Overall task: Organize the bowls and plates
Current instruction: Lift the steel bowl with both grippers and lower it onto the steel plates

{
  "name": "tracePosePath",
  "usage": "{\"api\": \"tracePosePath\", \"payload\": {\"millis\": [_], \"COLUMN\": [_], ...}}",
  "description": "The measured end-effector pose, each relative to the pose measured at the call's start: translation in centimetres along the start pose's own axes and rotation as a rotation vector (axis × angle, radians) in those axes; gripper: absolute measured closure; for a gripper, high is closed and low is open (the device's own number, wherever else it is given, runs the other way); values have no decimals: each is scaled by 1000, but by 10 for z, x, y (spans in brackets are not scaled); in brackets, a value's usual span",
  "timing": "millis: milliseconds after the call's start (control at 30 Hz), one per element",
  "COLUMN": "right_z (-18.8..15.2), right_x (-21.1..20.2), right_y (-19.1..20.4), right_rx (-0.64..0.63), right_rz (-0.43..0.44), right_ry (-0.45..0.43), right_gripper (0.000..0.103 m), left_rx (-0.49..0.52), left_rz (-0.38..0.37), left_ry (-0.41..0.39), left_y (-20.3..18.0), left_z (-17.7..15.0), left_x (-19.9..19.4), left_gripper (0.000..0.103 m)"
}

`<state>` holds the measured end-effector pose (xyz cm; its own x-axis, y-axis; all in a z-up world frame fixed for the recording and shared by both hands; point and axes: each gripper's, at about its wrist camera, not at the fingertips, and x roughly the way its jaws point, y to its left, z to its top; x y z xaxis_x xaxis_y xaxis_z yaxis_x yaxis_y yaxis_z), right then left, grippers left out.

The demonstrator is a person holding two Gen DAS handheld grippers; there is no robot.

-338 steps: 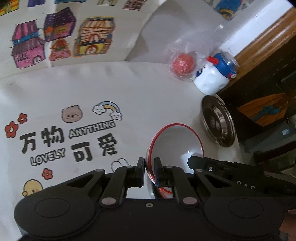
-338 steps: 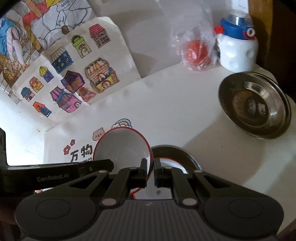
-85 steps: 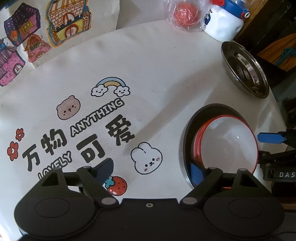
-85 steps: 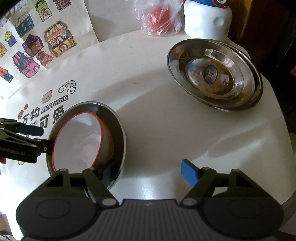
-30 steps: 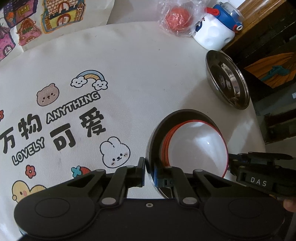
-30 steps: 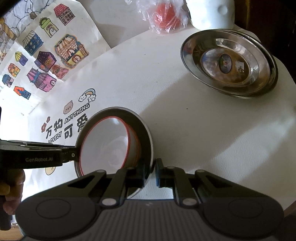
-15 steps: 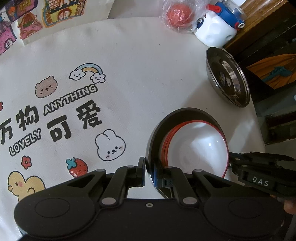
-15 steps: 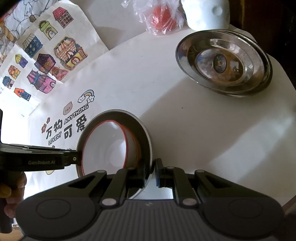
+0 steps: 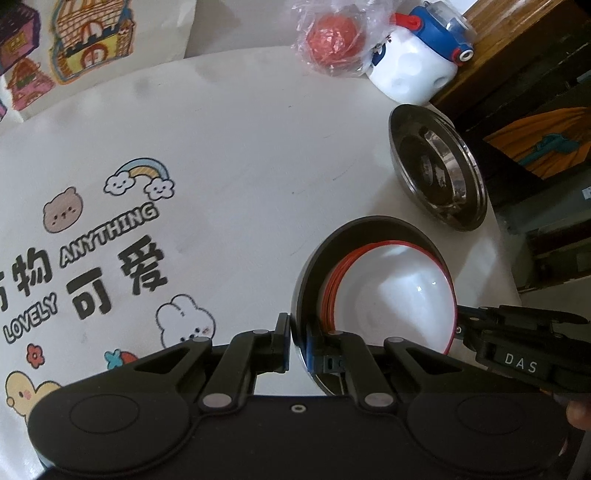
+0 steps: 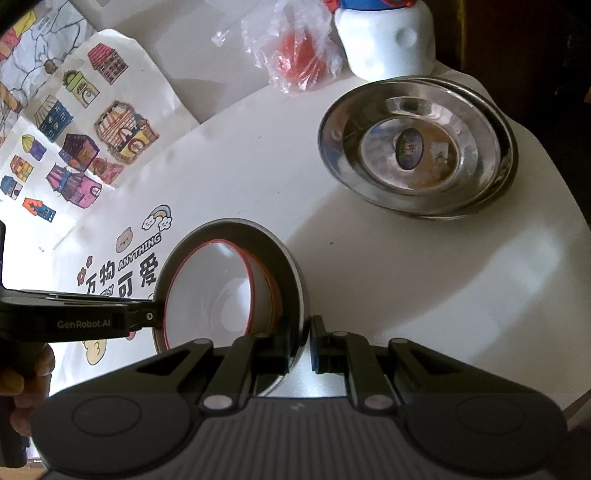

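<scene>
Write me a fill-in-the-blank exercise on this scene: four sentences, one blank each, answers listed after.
1. The white bowls nested in the steel plate have rims coloured ____.
2. Both the left claw and the right claw are shut on the rim of the ____ plate.
3. The red ball by the white bottle is wrapped in clear ____.
4. The stack of steel plates near the table's edge holds ____ bowls.

Missing words: red; steel; plastic; no

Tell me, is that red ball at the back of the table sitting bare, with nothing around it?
No, the red ball is wrapped in a crinkled clear plastic bag beside the white bottle.
</scene>
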<state>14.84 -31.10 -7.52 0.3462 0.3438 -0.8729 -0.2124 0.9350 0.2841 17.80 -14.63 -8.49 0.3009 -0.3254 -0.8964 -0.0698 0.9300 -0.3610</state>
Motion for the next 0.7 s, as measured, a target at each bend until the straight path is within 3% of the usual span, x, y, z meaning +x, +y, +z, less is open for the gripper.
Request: {"api": "tracePosePath", "payload": {"millis": [700], "right_z": [31], "right_x": [-13], "right_y": [-30], "right_rx": [32], "right_rz": [6], "right_ry": [-38], "right_gripper": [92], "left_rx": [21], "left_rz": [-6], "left_ry": [-7], "left_y": [-27], "left_z": [38], "left_x": [7], "left_gripper": [96]}}
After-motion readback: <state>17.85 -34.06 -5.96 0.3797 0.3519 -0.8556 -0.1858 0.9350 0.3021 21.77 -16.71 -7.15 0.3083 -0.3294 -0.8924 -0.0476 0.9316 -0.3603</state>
